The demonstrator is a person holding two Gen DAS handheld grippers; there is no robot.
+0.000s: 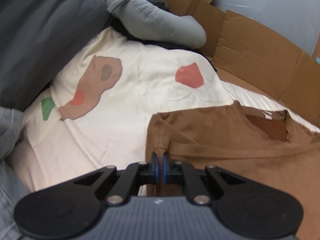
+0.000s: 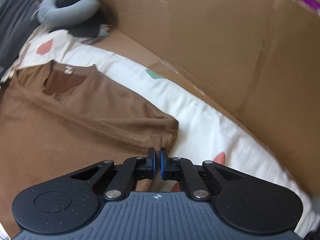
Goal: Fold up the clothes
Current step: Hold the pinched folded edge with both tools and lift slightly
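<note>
From the left wrist view: the left hand-held gripper (image 1: 160, 157) has its jaws closed together, clamped on a bunched fold at the left shoulder seam of the brown shirt (image 1: 230, 152). The shirt lies flat, directly ahead and to the right of that gripper, neckline and white label facing up. It rests on a cream bed cover (image 1: 140, 92) printed with brown, red and green patches. A grey cushion (image 1: 156, 22) lies at the far end. Cardboard panels (image 1: 260, 56) stand along the right edge.

From the right wrist view: the right hand-held gripper (image 2: 157, 156) has its jaws drawn together, pinching the edge of the shirt's (image 2: 70, 124) right sleeve hem. The garment spreads ahead and to the left of that gripper; bare cover (image 2: 200, 124) lies to its right, bounded by the cardboard wall (image 2: 220, 40). Image is motion-blurred
</note>
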